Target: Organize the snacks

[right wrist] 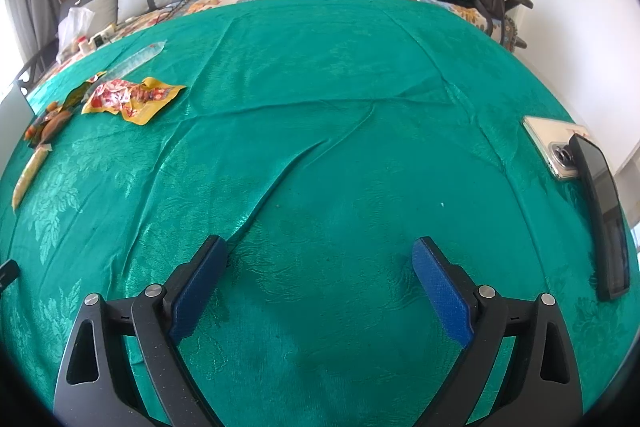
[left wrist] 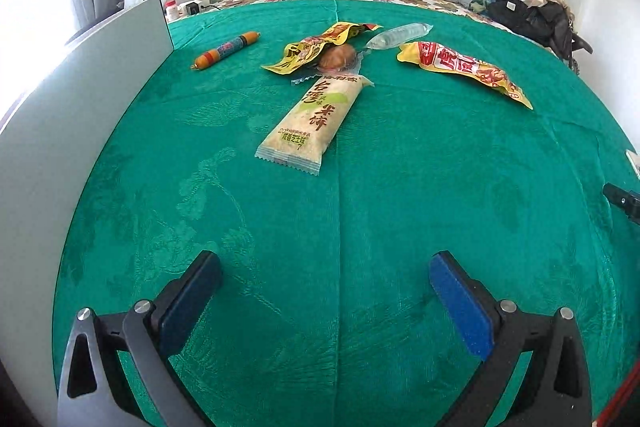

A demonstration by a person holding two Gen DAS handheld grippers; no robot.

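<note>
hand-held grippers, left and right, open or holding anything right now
Left hand-held gripper: open, nothing between its fingers, over the green bedspread.
Right hand-held gripper: open, empty, over bare bedspread.

Five snacks lie loose on the green bedspread [left wrist: 360, 227], gathered in its far half toward the pillows. A rice cracker pack [left wrist: 310, 121], pale with green print, lies flat and slanted, nearest of all. Its far end touches a small clear-wrapped brown cake [left wrist: 338, 58]. That cake rests against a crumpled yellow packet [left wrist: 316, 47] just behind it. A clear tube-shaped packet [left wrist: 400, 35] lies beside them toward the far edge. A long yellow-and-red packet [left wrist: 464, 69] lies apart at the right. An orange sausage stick [left wrist: 226, 49] lies alone toward the left edge.
</note>
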